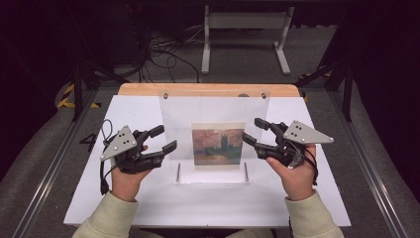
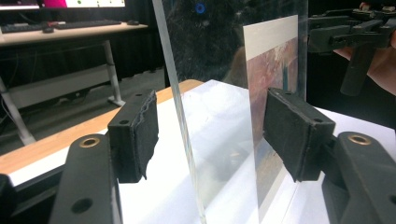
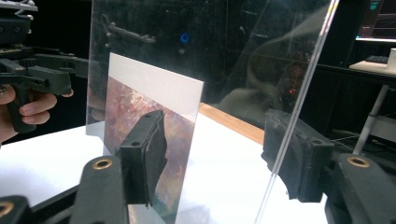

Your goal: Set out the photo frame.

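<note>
- Clear acrylic panel [image 1: 216, 111] stands upright near the middle of the white tabletop [image 1: 148, 198], with two small fasteners at its top corners and two metal pins [image 1: 178, 171] at its foot.
- Against the sheet sits a painted print [image 1: 218, 146] with a pale border, reddish sky and dark towers, low and centred on the panel.
- Your left gripper [image 1: 159, 140] is at the panel's left edge; in the left gripper view the sheet's edge [image 2: 180, 116] runs between the two black pads [image 2: 135, 135], and neither pad presses on it, so the jaws stand apart.
- Your right gripper [image 1: 253, 132] is at the right edge; in the right gripper view the edge [image 3: 299, 107] also lies between its pads [image 3: 145, 156] with a gap on each side, so nothing is clamped.
- Beyond the white sheet, a wooden table edge [image 1: 208, 89] shows behind the panel, then grey carpet and a white desk frame [image 1: 245, 34].
</note>
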Available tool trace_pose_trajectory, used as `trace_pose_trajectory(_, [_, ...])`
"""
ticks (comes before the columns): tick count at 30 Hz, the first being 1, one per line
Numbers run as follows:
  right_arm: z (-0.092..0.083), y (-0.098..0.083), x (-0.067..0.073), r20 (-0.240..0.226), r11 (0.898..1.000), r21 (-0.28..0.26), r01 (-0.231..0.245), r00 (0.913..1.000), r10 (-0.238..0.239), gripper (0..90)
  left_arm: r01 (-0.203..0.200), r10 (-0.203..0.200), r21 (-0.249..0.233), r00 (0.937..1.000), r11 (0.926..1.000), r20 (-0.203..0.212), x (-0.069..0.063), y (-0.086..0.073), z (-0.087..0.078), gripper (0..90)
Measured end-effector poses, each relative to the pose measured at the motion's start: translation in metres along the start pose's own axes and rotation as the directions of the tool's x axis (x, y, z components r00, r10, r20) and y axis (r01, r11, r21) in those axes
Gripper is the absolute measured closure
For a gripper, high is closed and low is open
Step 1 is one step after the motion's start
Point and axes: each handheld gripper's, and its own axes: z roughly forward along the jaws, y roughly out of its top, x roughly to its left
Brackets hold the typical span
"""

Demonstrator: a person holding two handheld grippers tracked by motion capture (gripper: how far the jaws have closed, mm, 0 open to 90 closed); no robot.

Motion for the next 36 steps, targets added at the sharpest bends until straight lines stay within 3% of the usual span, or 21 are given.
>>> trace_pose_trajectory(11, [-0.016, 0.012, 0.000, 0.028, 0.999, 0.006, 0.032, 0.9991, -0.032, 24.8, 0.009, -0.009, 0.019, 0.9999, 0.9998, -0.009, 0.002, 0.004, -0.015, 25.2])
trace_pose_trajectory(17, [-0.035, 0.014, -0.002, 0.034, 0.998, 0.045, 0.046, 0.9983, -0.048, 23.1, 0.009, -0.008, 0.050, 0.9997, 0.9987, -0.022, 0.003, -0.002, -0.031, 20.8])
trace_pose_trajectory(29, [-0.066, 0.000, -0.010, 0.068, 0.993, 0.115, 0.027, 0.9971, -0.035, 19.8, 0.014, -0.008, 0.104, 0.9982, 0.9945, -0.060, 0.011, -0.015, -0.049, 16.0])
trace_pose_trajectory(36, [-0.080, -0.013, -0.020, 0.095, 0.988, 0.154, -0.013, 0.9955, -0.002, 18.2, 0.039, -0.028, 0.130, 0.9959, 0.9908, -0.086, 0.018, -0.030, -0.060, 14.1])
